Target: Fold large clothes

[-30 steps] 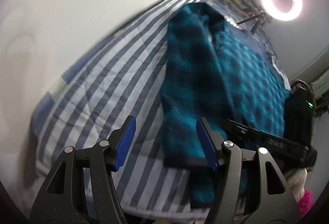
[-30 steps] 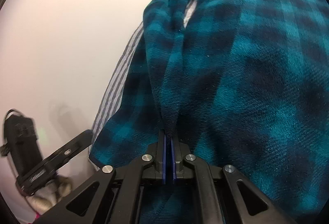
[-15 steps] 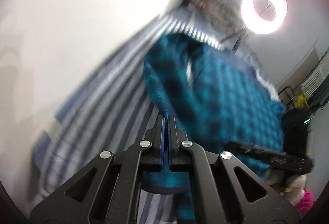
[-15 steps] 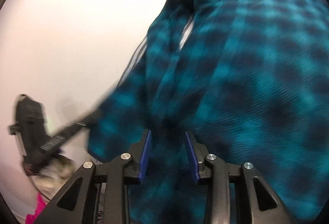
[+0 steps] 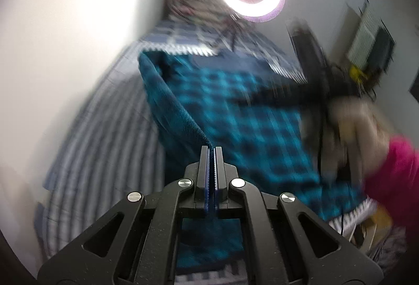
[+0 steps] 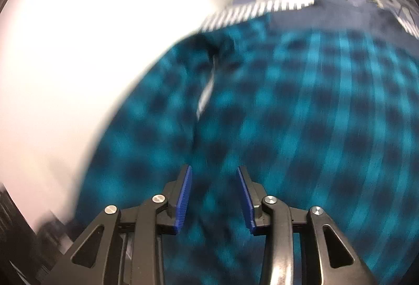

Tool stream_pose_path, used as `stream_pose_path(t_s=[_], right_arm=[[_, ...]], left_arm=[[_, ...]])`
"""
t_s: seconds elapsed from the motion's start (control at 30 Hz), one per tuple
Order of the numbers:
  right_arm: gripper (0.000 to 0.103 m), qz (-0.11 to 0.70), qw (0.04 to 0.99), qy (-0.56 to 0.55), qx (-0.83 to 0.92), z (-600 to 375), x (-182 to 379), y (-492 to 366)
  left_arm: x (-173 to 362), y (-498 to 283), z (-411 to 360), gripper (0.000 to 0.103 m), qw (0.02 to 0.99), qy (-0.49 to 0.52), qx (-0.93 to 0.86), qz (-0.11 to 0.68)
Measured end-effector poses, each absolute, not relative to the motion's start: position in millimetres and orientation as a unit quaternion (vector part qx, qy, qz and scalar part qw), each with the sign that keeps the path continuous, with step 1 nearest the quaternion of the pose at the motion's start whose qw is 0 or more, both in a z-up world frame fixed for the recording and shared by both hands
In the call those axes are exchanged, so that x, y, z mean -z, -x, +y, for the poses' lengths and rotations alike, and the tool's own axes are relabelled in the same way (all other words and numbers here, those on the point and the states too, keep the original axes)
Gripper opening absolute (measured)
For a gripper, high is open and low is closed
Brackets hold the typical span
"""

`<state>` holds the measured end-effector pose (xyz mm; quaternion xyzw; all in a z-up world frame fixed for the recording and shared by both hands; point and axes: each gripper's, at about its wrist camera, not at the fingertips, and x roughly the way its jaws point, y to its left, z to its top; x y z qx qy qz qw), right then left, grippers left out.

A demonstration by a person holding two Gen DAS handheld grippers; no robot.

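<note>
Since a second ago, left gripper point(image 5: 211, 151) is clamping the plaid garment's point(image 5: 235, 112) near-left edge; right gripper point(image 6: 213, 188), just opening, is hovering empty over it.

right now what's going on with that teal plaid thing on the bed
A person is folding a teal plaid garment on a striped bedsheet with a handheld gripper in each hand. The left gripper is shut on an edge of the fabric and holds it raised. The right gripper has just been opening; its jaws stand apart over the garment with nothing pinched between them.
</note>
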<state>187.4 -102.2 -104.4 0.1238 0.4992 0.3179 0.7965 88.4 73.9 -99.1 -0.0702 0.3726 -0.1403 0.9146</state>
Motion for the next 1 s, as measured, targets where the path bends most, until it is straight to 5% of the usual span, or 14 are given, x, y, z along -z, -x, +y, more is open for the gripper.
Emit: stream_pose_path(t_s=[0.13,0.27,0.8,0.83,0.9,1.0], right_arm=[[0.043,0.481,0.807,-0.137,-0.316,-95.8,74.9,-224.2],[0.06,0.478,0.798,-0.159,-0.329,-75.0,72.9,-257.3],[0.058,0.486,0.832,-0.05,-0.263,31.7,101.2,-352.8],[0.054,0.489,0.835,-0.035,-0.249,37.6,104.0,-359.6],[0.014,0.501,0.832,-0.023,-0.237,41.2,111.1,-370.4],[0.008,0.498,0.834,-0.041,-0.233,27.4,108.6,-373.3]], left_arm=[[122.7,-80.1,43.7,0.0,0.901,0.022,0.167,0.4],[141.9,-76.4,18.9,0.0,0.89,-0.013,0.178,0.42],[156.1,-77.1,14.2,0.0,0.882,-0.027,0.191,0.43],[156.6,-78.6,14.3,0.0,0.882,-0.028,0.192,0.43],[155.8,-79.5,14.8,0.0,0.882,-0.03,0.194,0.429],[151.8,-78.6,15.2,0.0,0.883,-0.032,0.198,0.425]])
